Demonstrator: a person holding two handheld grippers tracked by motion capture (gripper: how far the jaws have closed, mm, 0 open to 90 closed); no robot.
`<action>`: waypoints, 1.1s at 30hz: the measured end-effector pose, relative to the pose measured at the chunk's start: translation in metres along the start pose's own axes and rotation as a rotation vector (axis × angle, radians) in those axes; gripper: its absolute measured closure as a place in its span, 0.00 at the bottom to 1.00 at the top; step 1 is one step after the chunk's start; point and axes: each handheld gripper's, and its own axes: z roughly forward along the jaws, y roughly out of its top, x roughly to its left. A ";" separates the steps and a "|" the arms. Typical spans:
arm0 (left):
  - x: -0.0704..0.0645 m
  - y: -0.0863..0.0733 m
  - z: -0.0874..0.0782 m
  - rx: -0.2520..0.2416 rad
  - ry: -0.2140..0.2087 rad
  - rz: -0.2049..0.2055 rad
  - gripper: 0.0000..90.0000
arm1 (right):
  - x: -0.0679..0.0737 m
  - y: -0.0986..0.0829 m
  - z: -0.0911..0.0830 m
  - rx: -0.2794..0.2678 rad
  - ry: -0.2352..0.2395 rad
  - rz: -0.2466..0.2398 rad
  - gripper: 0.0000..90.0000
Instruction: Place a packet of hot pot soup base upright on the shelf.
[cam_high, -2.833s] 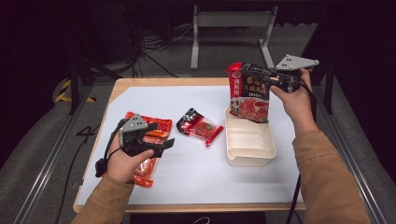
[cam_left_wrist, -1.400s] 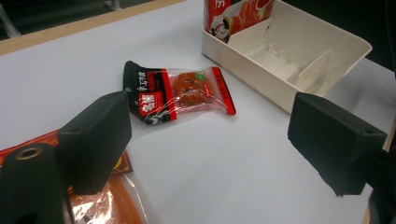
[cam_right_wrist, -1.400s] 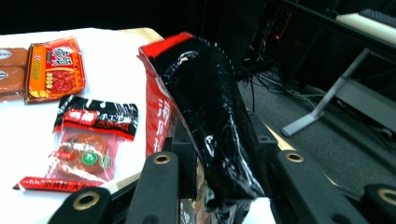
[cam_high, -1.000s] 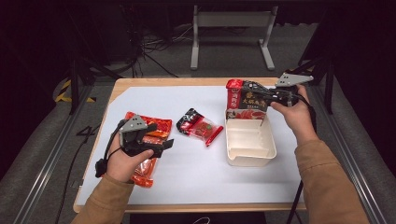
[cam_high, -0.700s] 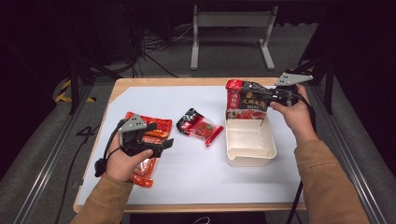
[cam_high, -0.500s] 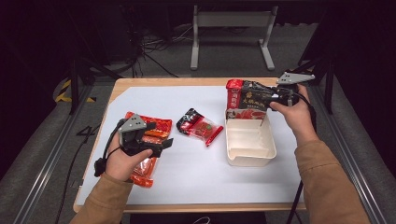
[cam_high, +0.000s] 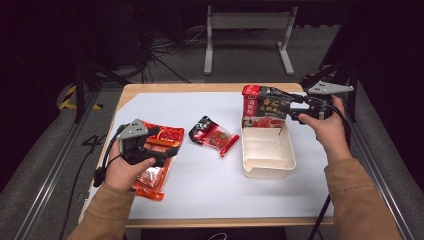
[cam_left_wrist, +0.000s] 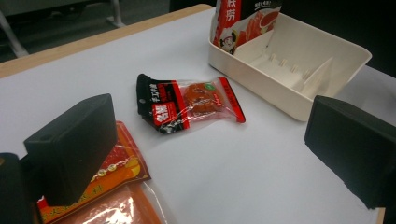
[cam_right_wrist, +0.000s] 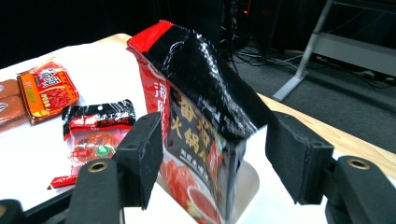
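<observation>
A black and red pouch (cam_high: 262, 107) stands upright in the far end of a cream divided tray (cam_high: 267, 167). My right gripper (cam_high: 295, 106) is at the pouch's upper right edge. In the right gripper view its jaws stand apart on either side of the pouch (cam_right_wrist: 201, 116), with a gap at the right jaw. My left gripper (cam_high: 167, 147) is open over flat orange-red packets (cam_high: 155, 172) at the table's left. Nothing lies between its jaws in the left gripper view, where a small black and red packet (cam_left_wrist: 191, 102) lies ahead of it.
The small packet (cam_high: 215, 136) lies between the orange-red packets and the tray. The tray's near compartments (cam_left_wrist: 299, 60) hold nothing. A white sheet (cam_high: 210, 185) covers the wooden table. A metal stand (cam_high: 247, 30) is on the floor beyond the far edge.
My right gripper brought the pouch down from above the tray and stood it in the tray's far end. The left gripper stayed over the orange-red packets.
</observation>
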 end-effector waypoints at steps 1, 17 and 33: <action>0.000 0.000 -0.001 -0.004 0.008 -0.014 0.03 | 0.001 -0.001 -0.004 0.004 -0.007 -0.001 0.41; 0.006 0.004 -0.017 0.030 0.055 0.010 0.16 | 0.025 -0.025 -0.041 -0.007 -0.013 0.026 0.44; 0.021 -0.001 -0.026 -0.010 0.085 -0.009 0.14 | 0.049 -0.048 -0.046 -0.011 0.019 0.058 0.43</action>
